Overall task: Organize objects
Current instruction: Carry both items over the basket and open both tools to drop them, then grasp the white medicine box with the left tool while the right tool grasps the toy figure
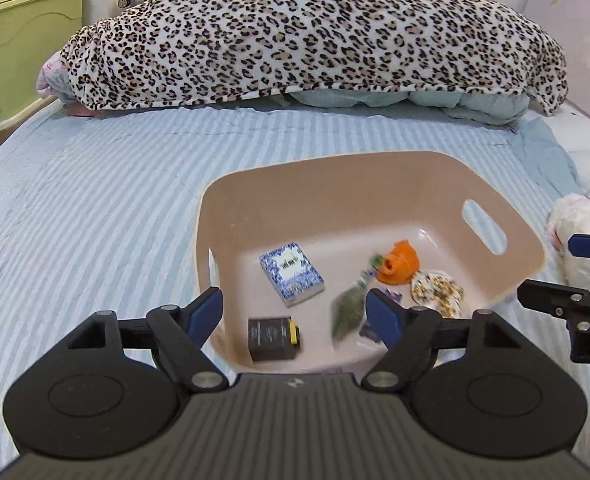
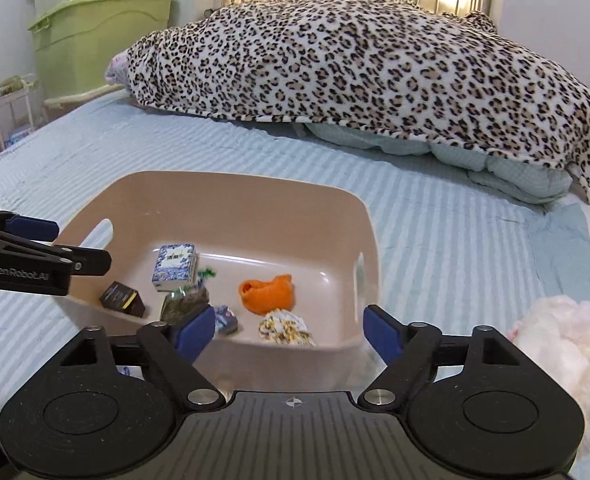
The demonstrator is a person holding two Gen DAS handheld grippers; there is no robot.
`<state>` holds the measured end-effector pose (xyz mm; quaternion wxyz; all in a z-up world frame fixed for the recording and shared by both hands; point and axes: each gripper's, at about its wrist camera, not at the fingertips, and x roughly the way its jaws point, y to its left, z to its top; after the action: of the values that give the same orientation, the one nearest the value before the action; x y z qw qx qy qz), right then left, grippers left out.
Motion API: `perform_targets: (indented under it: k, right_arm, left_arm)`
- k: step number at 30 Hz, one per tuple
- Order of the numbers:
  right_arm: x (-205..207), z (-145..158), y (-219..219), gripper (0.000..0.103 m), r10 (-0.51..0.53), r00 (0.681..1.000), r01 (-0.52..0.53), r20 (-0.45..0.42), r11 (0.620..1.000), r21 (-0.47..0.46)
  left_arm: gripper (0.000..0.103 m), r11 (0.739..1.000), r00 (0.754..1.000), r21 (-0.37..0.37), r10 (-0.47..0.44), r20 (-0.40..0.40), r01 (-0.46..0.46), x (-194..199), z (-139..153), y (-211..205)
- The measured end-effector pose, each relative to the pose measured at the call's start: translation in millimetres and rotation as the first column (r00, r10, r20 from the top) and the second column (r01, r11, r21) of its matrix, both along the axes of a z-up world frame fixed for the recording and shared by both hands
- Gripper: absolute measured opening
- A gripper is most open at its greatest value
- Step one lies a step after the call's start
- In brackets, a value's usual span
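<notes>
The beige tub (image 1: 375,184) sits on the striped bedspread (image 1: 95,208), its long axis running left to right, one handle slot in each end wall. Inside I count six things: one blue-and-white box (image 2: 175,266), one black box with a yellow edge (image 1: 273,338), one green packet (image 1: 349,310) lying tilted and blurred, one small dark packet (image 2: 226,319), one orange cloth (image 2: 267,294) and one floral cloth (image 1: 437,292). The left gripper (image 1: 295,316) and right gripper (image 2: 283,334) both hang spread wide, holding nothing. "GenRobot.AI" is printed on the left one.

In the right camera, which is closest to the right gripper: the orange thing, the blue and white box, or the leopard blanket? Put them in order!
From the right gripper:
1. Orange thing, inside the basin, just ahead.
2. Blue and white box, inside the basin, further back on the left.
3. Leopard blanket, far across the bed.
</notes>
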<state>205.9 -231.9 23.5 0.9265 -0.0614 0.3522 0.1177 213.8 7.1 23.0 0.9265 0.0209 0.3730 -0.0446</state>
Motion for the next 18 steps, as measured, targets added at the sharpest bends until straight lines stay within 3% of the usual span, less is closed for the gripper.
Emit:
perform_targets:
  k: [8, 18]
  right_arm:
    - [-23.7, -16.9, -25.7, 0.093, -0.043, 0.997, 0.046, -0.069, 0.998, 0.04]
    - [-30.6, -49.8, -40.6, 0.093, -0.071, 0.988, 0.08, -0.134, 0.994, 0.067]
  left_arm:
    - [0.08, 1.0, 0.999, -0.005, -0.008, -0.042, 0.007, -30.7, -3.6, -2.8]
    - [0.08, 1.0, 0.988, -0.009, 0.0, -0.154, -0.002, -38.2, -45.2, -18.4]
